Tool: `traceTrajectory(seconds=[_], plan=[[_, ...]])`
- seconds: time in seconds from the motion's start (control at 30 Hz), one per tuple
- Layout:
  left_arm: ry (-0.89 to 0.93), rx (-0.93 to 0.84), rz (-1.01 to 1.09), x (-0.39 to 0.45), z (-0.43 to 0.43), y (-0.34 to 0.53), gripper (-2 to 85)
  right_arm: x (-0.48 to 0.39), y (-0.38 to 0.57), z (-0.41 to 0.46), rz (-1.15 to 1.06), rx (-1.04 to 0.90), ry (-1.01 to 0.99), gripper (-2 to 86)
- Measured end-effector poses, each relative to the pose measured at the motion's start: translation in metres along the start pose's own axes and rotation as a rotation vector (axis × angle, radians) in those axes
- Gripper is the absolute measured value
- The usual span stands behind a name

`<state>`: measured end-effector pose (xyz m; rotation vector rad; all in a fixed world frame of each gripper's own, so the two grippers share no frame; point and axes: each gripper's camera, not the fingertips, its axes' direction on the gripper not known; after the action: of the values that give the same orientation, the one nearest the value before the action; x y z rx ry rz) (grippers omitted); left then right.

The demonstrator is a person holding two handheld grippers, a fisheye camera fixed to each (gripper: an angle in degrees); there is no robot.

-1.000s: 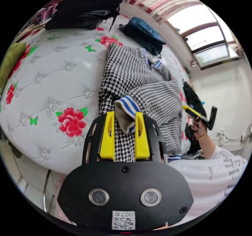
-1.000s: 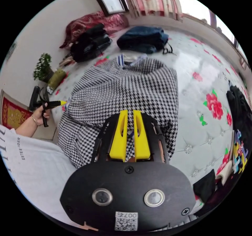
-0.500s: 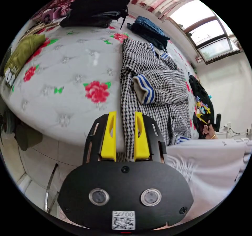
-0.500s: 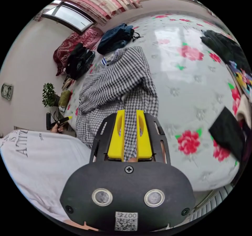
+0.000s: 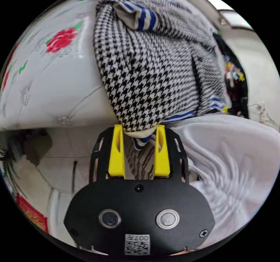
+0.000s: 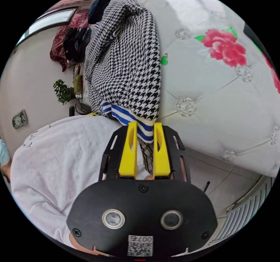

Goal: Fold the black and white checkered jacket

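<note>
I've dropped both grippers to the near edge of the bed [image 5: 58, 93] since a second ago. Back then my left gripper [image 5: 139, 129] had the striped cuff [image 5: 140, 14] between its jaws; that cuff now lies released on top of the checkered jacket [image 5: 151, 69], up at about 12 o'clock in the left gripper view. The sleeve fold looks done to me.

Now the left jaws stand either side of the jacket's bottom hem, where the blue-striped band hangs over the bed edge. They sit fairly wide, and I can't tell whether they're actually pinching the cloth or just bracketing it.

In the right gripper view, my right gripper [image 6: 145, 128] has its jaws close together with the striped hem band [image 6: 128, 117] running down between them; that reads to me as clenched on the hem. The jacket [image 6: 125, 58] stretches away towards 12 o'clock across the white flowered bed [image 6: 218, 98], collar end far from me. My white-shirted torso [image 6: 58, 157] fills 8 o'clock.

With both grippers at the two hem corners, I judge the next step is lifting the hem and carrying it up towards the collar.
</note>
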<state>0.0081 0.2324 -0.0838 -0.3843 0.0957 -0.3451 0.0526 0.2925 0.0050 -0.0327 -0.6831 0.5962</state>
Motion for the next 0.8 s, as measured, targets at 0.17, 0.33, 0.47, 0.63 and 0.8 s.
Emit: traceTrajectory(seconds=[0.17, 0.33, 0.47, 0.63, 0.8], plan=[[0.093, 0.022, 0.023, -0.018, -0.041, 0.013, 6.1, -0.012, 0.01, -0.039, -0.162, -0.004, -0.026, 1.8], [0.475, 0.218, 0.008, -0.061, -0.119, 0.05, 5.4, -0.014, 0.034, -0.102, -0.249, 0.117, -0.182, 0.3], [0.591, 0.223, 0.079, -0.061, -0.152, 0.029, 5.4, -0.019, 0.026, -0.144, -0.29, 0.18, -0.302, 0.0], [0.635, 0.22, 0.185, -0.061, -0.199, -0.018, 5.4, -0.035, -0.02, -0.188, -0.313, 0.226, -0.402, -0.1], [0.722, 0.284, 0.118, -0.114, -0.256, -0.091, 5.4, -0.055, -0.108, -0.263, -0.308, 0.328, -0.505, -0.1]])
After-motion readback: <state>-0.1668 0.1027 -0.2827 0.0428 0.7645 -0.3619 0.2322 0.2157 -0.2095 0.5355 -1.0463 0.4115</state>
